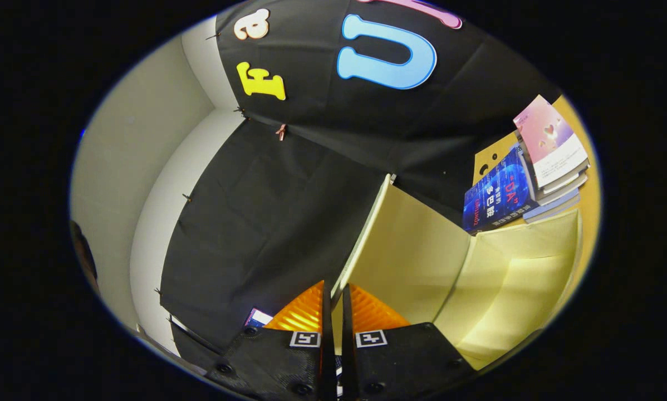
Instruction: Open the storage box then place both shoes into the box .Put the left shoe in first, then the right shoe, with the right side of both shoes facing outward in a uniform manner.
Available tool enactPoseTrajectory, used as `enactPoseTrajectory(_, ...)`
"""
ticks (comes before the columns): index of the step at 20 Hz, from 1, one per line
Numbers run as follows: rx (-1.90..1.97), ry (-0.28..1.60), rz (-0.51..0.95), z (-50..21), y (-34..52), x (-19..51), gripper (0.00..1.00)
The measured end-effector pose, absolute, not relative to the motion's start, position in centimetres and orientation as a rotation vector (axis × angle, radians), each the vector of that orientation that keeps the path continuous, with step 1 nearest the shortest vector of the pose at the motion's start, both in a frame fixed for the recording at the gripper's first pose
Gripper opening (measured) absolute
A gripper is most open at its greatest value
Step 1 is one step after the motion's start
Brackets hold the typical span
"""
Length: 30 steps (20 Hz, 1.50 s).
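The storage box (517,278) is pale cream and stands open, its inner walls showing ahead and to the right of my fingers. Its lid (411,250), a thin cream panel, is swung up on edge. The lid's rim runs down into the narrow gap between my two fingertips. My gripper (333,303) is shut on that lid edge, one finger (305,314) on the outer face and the other on the inner face. The view is tilted steeply.
A stack of books (534,172) lies on a tan wooden surface (486,159) just beyond the box. The booth's black cloth wall (266,223) hangs behind the lid, with a white wall corner (144,167) beside it. A small blue-and-white item (258,317) peeks out next to the outer finger.
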<state>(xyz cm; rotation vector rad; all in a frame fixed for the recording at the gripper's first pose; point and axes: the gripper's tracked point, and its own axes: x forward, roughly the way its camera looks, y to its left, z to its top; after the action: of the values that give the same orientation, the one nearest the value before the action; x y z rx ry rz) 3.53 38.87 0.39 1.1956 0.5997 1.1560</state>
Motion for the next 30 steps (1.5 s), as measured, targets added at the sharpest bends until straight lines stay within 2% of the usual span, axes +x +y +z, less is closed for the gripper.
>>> enactPoseTrajectory(6,1.125,0.657,1.132,-0.3,45.3,3.4,0.08)
enactPoseTrajectory(8,1.069,0.68,1.116,-1.0,46.7,3.3,0.11)
enactPoseTrajectory(9,1.038,0.691,1.112,-1.7,47.2,3.1,0.22)
enactPoseTrajectory(10,1.018,0.701,1.108,-2.0,47.6,2.9,0.28)
enactPoseTrajectory(13,0.989,0.7,1.081,-2.8,47.7,2.9,0.63)
enactPoseTrajectory(14,0.989,0.696,1.065,-3.1,47.5,3.1,0.65)
enactPoseTrajectory(15,0.994,0.693,1.046,-3.3,47.3,3.4,0.76)
enactPoseTrajectory(16,1.0,0.692,1.021,-3.6,46.9,3.7,0.8)
enactPoseTrajectory(18,1.009,0.691,0.976,-4.2,46.0,4.4,0.97)
enactPoseTrajectory(23,0.946,0.66,0.892,-6.3,41.0,4.6,0.97)
enactPoseTrajectory(30,0.604,0.558,0.712,-10.8,28.1,2.5,0.97)
